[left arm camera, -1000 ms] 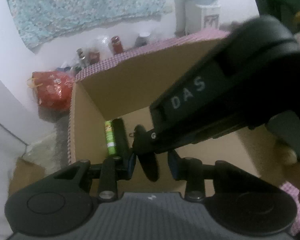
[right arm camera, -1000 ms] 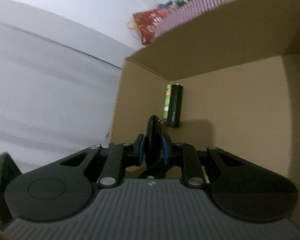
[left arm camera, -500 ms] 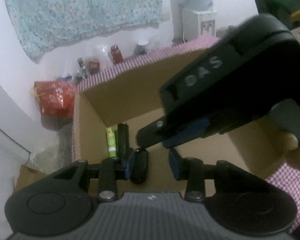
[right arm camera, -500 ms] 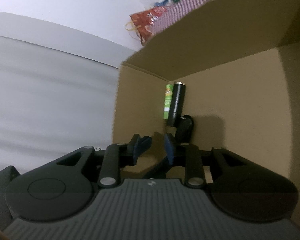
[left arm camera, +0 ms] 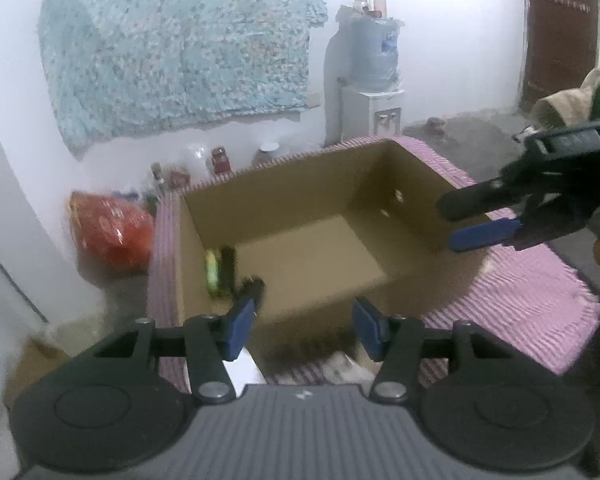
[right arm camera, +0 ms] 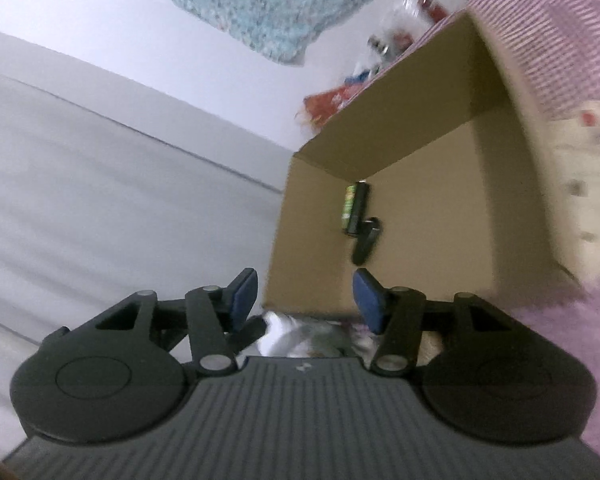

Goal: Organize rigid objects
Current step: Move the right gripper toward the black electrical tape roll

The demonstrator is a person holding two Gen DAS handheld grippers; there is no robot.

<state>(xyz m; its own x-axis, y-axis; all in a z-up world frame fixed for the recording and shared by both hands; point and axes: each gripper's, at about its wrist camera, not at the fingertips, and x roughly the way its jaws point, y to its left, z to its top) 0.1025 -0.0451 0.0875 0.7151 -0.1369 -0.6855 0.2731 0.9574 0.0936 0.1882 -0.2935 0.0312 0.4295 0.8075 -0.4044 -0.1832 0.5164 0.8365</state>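
An open cardboard box [left arm camera: 404,184] stands on a pink striped cloth [left arm camera: 520,292]. On its floor by the left wall lie a green and black cylinder [left arm camera: 220,270] and a small black oval object [left arm camera: 254,286]; both also show in the right wrist view, the cylinder [right arm camera: 354,208] and the oval object [right arm camera: 366,240]. My left gripper [left arm camera: 304,330] is open and empty just outside the box's near wall. My right gripper [right arm camera: 306,300] is open and empty outside the box; in the left wrist view it [left arm camera: 472,220] hovers over the right rim.
A red bag [left arm camera: 108,232], jars [left arm camera: 220,160] and a water dispenser [left arm camera: 370,92] stand behind the box along the wall. White items [left arm camera: 340,364] lie on the cloth in front of the box. A patterned blue cloth [left arm camera: 180,44] hangs on the wall.
My right gripper opened and let go of the black oval object, which now lies in the box beside the cylinder. Both grippers pulled back and up out of the box.
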